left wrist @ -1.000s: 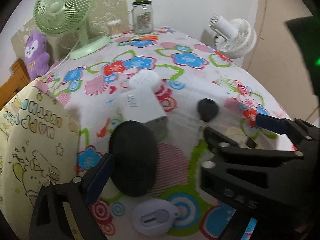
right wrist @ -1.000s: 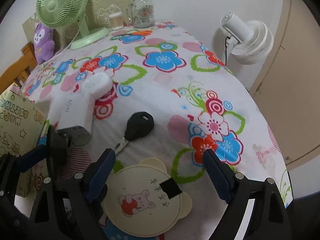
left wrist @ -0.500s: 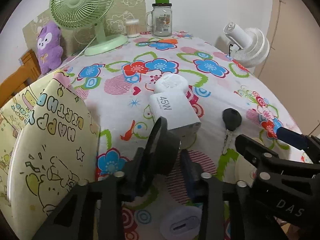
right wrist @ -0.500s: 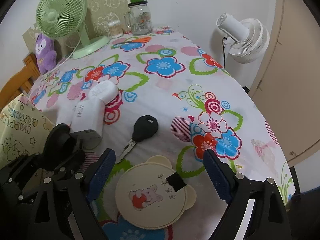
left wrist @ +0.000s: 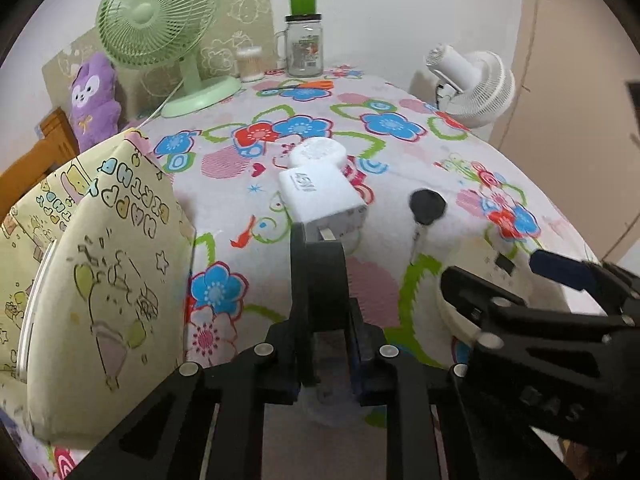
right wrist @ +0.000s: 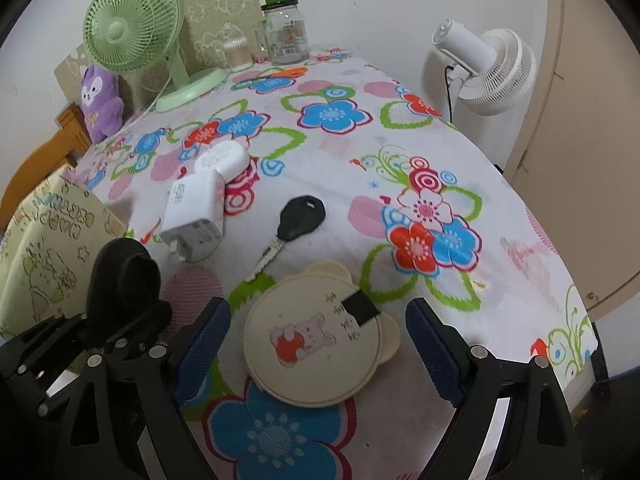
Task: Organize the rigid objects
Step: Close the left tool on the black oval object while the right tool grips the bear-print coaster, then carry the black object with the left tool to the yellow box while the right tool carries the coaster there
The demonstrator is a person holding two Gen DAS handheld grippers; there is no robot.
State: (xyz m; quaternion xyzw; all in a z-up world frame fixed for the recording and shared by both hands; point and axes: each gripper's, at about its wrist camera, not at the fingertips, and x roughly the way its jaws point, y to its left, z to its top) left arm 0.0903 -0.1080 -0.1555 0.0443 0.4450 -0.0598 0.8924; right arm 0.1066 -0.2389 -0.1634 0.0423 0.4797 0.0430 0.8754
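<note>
home bedroom, plush toy (right wrist: 101, 101), desk fan (right wrist: 132, 30)

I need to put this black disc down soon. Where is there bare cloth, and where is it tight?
Open cloth lies between the car key and the table's right edge, and between the white charger and the green fan. It is crowded near the grippers: charger, key and bear-shaped coaster cluster there, with the gift bag on the left.

wall (right wrist: 400, 0): white, plain | door (right wrist: 592, 140): beige, right | tablecloth (right wrist: 360, 152): floral | chair (right wrist: 40, 152): wooden, left
</note>
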